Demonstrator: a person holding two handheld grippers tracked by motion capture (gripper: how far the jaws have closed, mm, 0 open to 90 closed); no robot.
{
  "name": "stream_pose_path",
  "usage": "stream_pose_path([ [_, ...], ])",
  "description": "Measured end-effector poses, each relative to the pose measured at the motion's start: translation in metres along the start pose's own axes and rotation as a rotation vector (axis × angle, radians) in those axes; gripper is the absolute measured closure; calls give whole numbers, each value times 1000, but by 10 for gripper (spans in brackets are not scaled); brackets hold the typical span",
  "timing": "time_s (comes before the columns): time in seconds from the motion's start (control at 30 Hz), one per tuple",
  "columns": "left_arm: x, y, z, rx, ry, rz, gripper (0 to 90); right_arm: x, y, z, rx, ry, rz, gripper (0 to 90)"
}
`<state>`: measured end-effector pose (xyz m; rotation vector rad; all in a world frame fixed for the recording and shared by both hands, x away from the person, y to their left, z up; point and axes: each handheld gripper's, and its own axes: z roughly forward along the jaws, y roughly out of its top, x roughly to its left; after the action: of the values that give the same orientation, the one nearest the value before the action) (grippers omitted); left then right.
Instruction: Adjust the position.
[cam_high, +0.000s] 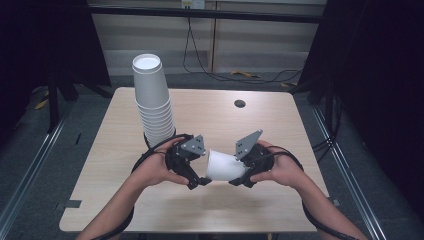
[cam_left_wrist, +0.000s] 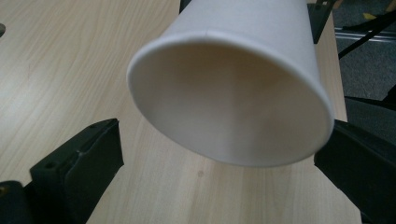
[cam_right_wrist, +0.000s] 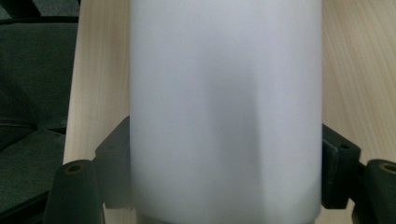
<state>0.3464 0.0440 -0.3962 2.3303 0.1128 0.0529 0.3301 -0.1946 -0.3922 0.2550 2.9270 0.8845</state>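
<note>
Right gripper (cam_high: 239, 179) jaws pinch the paper cup (cam_high: 223, 165) at its sidewall, held sideways just above the table (cam_high: 100, 200). Left gripper (cam_high: 200, 181) jaws spread around its open rim. Light, thin, crushable: grip gently near the rim. Cup stack (cam_high: 152, 97) stands beyond the left gripper.

No readable text, label, brand, number or sign stands on anything in these views.

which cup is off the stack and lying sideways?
The single white cup held between the two claws, tipped on its side with its open mouth toward the left claw. The other cups stay nested upside down in the tall stack behind.
</note>
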Motion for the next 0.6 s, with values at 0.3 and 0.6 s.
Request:
stream_pose_path([
  [0.3, 3, -7, 2, -70, -33, -53, 6, -1, -5, -6, -87, 20, 14, 250],
  [0.6, 6, -9, 1, -127, -68, -96, 8, 0, -6, -7, -120, 28, 16, 249],
])
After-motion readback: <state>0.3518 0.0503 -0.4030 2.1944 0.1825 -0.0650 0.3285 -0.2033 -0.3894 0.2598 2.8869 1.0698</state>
